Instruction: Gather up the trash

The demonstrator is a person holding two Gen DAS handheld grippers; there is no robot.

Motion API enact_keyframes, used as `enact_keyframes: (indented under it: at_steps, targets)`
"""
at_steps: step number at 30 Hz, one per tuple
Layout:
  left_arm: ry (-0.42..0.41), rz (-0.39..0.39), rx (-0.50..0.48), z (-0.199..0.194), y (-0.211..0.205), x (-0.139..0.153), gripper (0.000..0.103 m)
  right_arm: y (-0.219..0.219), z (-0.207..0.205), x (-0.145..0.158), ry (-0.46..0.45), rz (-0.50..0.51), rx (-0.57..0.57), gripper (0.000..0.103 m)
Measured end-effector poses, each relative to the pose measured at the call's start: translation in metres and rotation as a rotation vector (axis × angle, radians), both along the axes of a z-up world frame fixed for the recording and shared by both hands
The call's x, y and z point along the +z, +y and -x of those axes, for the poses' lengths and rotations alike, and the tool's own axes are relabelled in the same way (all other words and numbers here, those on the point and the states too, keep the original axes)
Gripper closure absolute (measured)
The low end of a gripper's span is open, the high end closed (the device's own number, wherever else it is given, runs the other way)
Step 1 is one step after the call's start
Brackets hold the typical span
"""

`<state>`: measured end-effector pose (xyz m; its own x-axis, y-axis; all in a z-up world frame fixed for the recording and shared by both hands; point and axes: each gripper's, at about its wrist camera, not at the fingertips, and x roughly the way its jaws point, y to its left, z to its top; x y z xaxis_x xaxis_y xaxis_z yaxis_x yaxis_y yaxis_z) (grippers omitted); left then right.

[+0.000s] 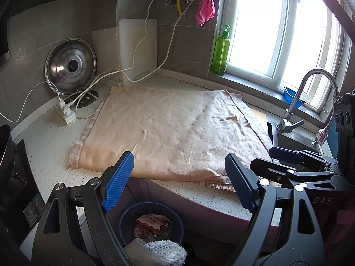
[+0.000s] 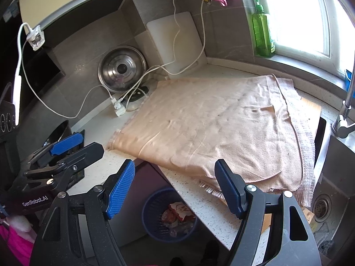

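A blue mesh trash basket (image 1: 126,219) stands on the floor below the counter edge, holding red-and-white wrappers (image 1: 153,221) and other scraps; it also shows in the right wrist view (image 2: 150,212) with the wrappers (image 2: 179,210). My left gripper (image 1: 179,177) is open and empty above the basket, at the counter's front edge. My right gripper (image 2: 175,184) is open and empty, also above the basket. Each gripper shows in the other's view, the right one (image 1: 286,155) and the left one (image 2: 66,144). A peach cloth (image 1: 168,128) lies flat on the counter.
A pot lid (image 1: 71,66), white cutting board (image 1: 137,48), power strip with cables (image 1: 66,110) and green soap bottle (image 1: 220,53) stand at the back. Faucet (image 1: 310,93) and sink (image 2: 332,177) are at the right. A white sponge-like pad (image 1: 166,250) shows near the basket.
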<state>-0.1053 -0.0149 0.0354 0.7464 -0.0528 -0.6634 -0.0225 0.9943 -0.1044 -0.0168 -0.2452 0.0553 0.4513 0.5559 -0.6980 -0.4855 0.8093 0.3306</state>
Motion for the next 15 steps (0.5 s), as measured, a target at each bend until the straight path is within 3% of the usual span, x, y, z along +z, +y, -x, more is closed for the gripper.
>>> enact_keyframes:
  at_steps: [15]
  targets:
    - [-0.011, -0.013, 0.04, -0.019, -0.005, 0.003, 0.017, -0.001, -0.015, -0.009, 0.015, 0.011, 0.01, 0.029]
